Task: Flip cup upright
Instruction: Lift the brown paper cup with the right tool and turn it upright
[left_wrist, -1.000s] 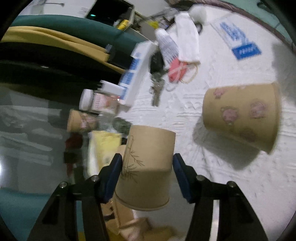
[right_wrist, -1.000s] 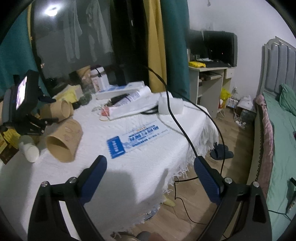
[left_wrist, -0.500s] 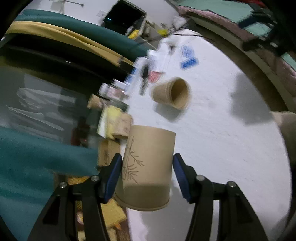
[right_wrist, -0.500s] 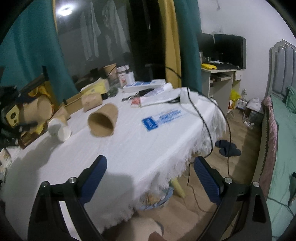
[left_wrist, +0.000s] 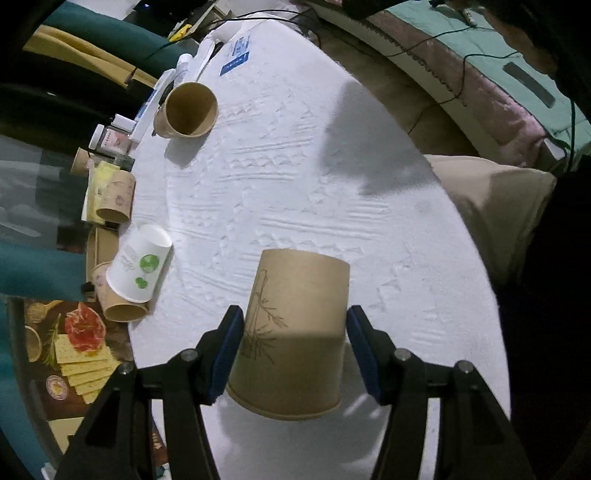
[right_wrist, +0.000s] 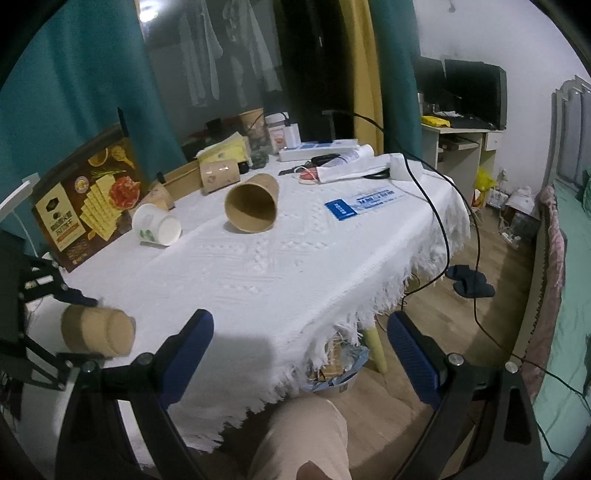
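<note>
The brown paper cup with a bamboo line drawing (left_wrist: 295, 332) hangs tilted between the blue pads, closed base pointing away, rim toward the camera, just above the near edge of the white-clothed bench (left_wrist: 303, 177), still not upright.

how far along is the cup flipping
Done: the bamboo cup looks lifted off the tablecloth, between the fingers of the left gripper, base tilted down toward the cloth. In hand: setting it down; the jaws have just been opening, with the cup between them. Left: it does not stand yet, and a brown cup and a white cup lie on their sides.
</note>
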